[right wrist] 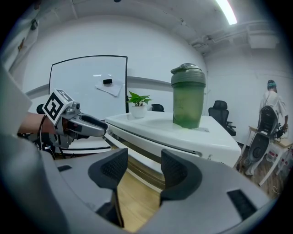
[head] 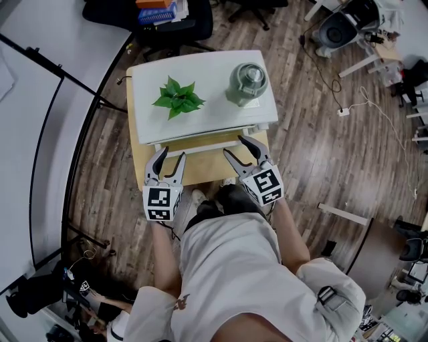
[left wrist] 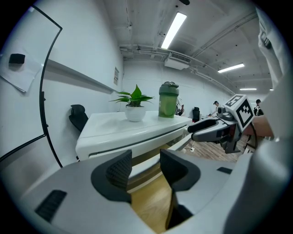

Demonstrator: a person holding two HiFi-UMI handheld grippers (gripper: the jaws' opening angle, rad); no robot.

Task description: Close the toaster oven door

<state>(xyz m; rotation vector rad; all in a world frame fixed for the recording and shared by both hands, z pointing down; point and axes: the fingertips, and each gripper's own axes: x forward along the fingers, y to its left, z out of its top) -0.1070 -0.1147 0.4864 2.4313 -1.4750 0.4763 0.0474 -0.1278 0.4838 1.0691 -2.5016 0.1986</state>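
A white toaster oven [head: 214, 73] stands on a small wooden table [head: 200, 170]. Its door [left wrist: 137, 153] faces me and looks slightly ajar at the top, with the handle bar [head: 200, 144] sticking out in front. My left gripper [head: 172, 152] hovers just before the door's left part, jaws a little apart with nothing between them [left wrist: 145, 169]. My right gripper [head: 233, 144] is at the right part of the handle, open and holding nothing [right wrist: 144, 171]. Each gripper shows in the other's view: the right gripper [left wrist: 206, 128] and the left gripper [right wrist: 91, 123].
A potted plant [head: 178, 97] and a green shaker bottle [head: 248, 83] stand on the oven's top. An office chair [head: 167, 20] is behind the table, a whiteboard [right wrist: 87, 87] to the left. Cables and a power strip [head: 343, 111] lie on the wooden floor at the right.
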